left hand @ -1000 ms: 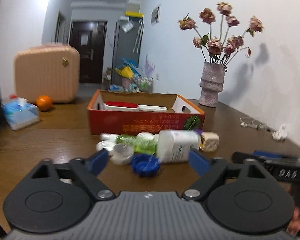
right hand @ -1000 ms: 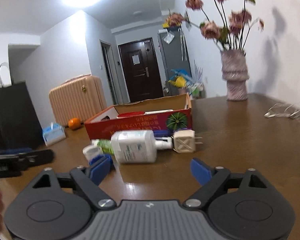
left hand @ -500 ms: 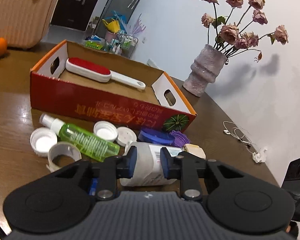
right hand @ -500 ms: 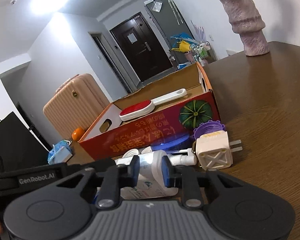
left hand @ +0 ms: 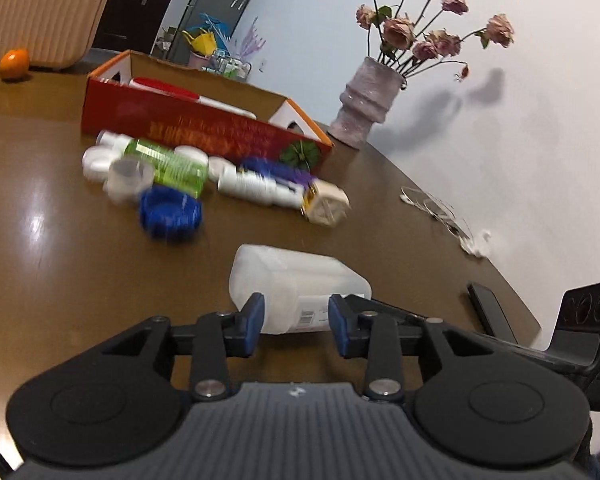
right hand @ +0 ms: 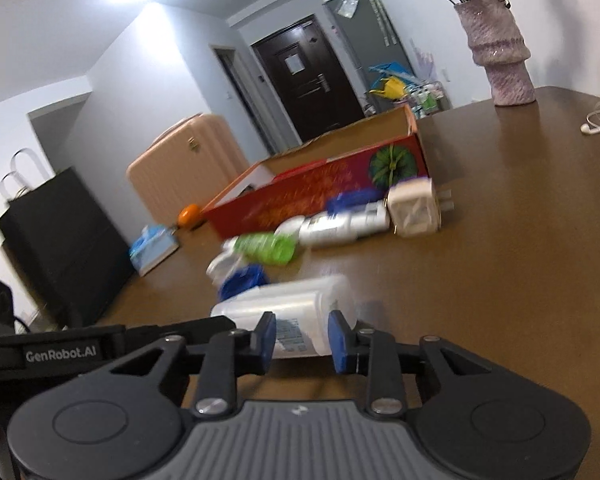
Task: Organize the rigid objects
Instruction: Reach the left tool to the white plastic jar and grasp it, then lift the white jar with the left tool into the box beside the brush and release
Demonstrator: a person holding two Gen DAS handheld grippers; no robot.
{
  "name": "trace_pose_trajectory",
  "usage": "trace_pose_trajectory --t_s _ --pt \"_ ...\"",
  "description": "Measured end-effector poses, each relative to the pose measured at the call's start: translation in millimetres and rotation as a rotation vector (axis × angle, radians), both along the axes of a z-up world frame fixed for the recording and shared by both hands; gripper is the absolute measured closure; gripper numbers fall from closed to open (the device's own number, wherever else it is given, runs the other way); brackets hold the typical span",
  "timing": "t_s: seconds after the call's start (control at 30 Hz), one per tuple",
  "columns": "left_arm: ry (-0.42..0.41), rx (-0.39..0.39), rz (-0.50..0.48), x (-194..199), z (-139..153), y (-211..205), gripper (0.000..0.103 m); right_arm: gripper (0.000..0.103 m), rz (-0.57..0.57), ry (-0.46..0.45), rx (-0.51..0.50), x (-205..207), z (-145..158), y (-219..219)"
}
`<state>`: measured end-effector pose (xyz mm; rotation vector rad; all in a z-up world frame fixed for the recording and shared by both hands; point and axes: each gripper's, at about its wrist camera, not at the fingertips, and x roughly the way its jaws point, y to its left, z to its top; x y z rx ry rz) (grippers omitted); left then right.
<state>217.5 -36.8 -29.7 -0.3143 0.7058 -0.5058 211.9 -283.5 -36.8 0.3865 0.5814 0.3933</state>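
Left wrist view: left gripper point(left hand: 296, 322) fingers pinch the white bottle point(left hand: 300, 286) lying at 6 o'clock; right gripper point(right hand: 302, 338) fingers pinch it too, jaws just eased wider; box point(left hand: 204, 128) at 11 o'clock on the table point(left hand: 60, 220).

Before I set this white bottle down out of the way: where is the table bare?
Bare wood lies between the vase and the plug adapter, and near the left table edge beside the blue lid. Crowded: the strip along the red box front.
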Motion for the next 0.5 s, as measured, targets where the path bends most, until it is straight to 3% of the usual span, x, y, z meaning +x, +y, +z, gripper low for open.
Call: trace_pose_trajectory --t_s 0.23,0.5 --pt "0.019 -0.019 -0.026 -41.0 -9.8 6.6 0.065 0.064 0.037 0.009 -0.011 -49.2 -6.5 4.2" --pt "-0.003 -0.025 0.018 -35.9 -2.8 14.0 0.059 0.063 0.015 0.005 0.009 -56.9 -2.6 -4.5"
